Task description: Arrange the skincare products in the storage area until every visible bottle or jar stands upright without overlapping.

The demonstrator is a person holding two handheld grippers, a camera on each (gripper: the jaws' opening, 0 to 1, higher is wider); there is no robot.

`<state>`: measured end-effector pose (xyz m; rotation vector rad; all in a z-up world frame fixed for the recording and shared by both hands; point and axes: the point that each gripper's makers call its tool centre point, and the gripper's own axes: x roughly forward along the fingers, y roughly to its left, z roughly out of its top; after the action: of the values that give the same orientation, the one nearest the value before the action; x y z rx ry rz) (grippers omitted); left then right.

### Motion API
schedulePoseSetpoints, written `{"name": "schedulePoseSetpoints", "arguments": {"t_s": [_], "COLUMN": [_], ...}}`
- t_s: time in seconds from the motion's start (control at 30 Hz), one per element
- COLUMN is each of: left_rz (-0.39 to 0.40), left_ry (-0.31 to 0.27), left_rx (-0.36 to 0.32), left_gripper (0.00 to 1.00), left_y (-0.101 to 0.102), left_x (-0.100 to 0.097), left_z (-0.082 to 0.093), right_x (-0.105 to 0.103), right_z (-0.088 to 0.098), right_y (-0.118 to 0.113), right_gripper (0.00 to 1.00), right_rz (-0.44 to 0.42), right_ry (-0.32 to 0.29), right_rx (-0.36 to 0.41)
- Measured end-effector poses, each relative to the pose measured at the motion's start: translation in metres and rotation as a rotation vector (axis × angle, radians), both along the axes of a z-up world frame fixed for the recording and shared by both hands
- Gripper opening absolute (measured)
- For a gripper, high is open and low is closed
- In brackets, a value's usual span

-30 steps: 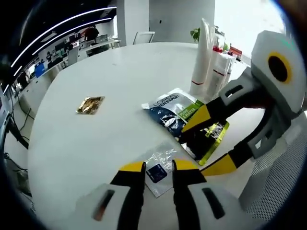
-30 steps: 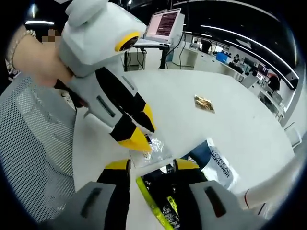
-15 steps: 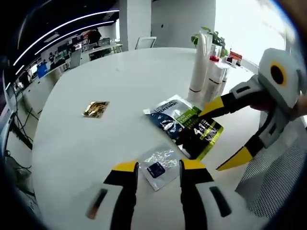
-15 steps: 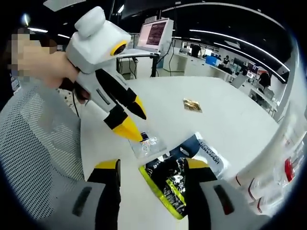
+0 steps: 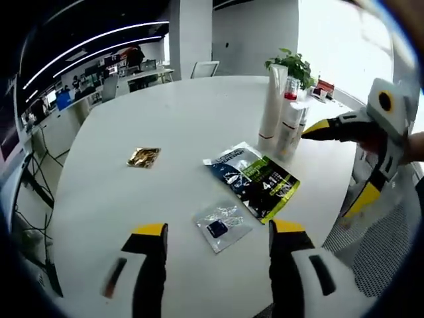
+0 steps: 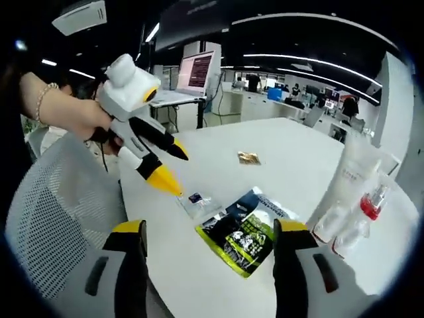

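The white round table (image 5: 185,112) shows its near edge just beyond the left gripper (image 5: 217,232), whose yellow-tipped jaws stand wide apart with nothing between them, raised above the tabletop and touching nothing. Taking the dark sachet with the green band (image 5: 255,180) as landmark: the small clear packet (image 5: 220,224) lies just on its near side, close to the table edge and between the jaws in the left gripper view; both lie flat, apart from each other by a thin strip of bare white. Beyond the sachet, near but not touching it, stand the upright skincare items: a tall white tube (image 5: 271,105) and a shorter bottle with a red cap (image 5: 289,126) beside it, close to the table's right edge, with a potted plant (image 5: 291,64) behind them. Well to the left of the sachet lies a small gold foil packet (image 5: 144,157), with open bare tabletop around it and across the far half of the table. In the right gripper view, the right gripper (image 6: 211,230) also has its jaws spread wide, holding nothing, hanging above the table edge near the sachet; a white mesh chair back (image 6: 63,199) sits just off that edge. No tray or box appears on the table.
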<state>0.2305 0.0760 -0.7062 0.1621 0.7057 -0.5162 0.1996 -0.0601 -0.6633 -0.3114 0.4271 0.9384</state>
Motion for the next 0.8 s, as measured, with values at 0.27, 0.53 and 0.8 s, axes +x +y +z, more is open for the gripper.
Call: {"name": "schedulePoseSetpoints", "arguments": {"t_s": [0.27, 0.53, 0.8], "left_rz": [0.021, 0.030, 0.042], "left_ry": [0.009, 0.010, 0.025], "left_rx": [-0.002, -0.022, -0.041], "left_gripper": [0.74, 0.85, 0.98], "left_y": [0.009, 0.015, 0.020], "left_x": [-0.012, -0.019, -0.024], "left_z": [0.007, 0.017, 0.018], "right_x": [0.008, 0.014, 0.018], "right_z": [0.004, 0.004, 0.006], "right_y": [-0.042, -0.077, -0.098], "right_gripper": [0.87, 0.96, 1.00], "right_rz": [-0.125, -0.217, -0.292], "right_ry": [-0.006, -0.004, 0.003], "right_rx": [0.026, 0.031, 0.054]}}
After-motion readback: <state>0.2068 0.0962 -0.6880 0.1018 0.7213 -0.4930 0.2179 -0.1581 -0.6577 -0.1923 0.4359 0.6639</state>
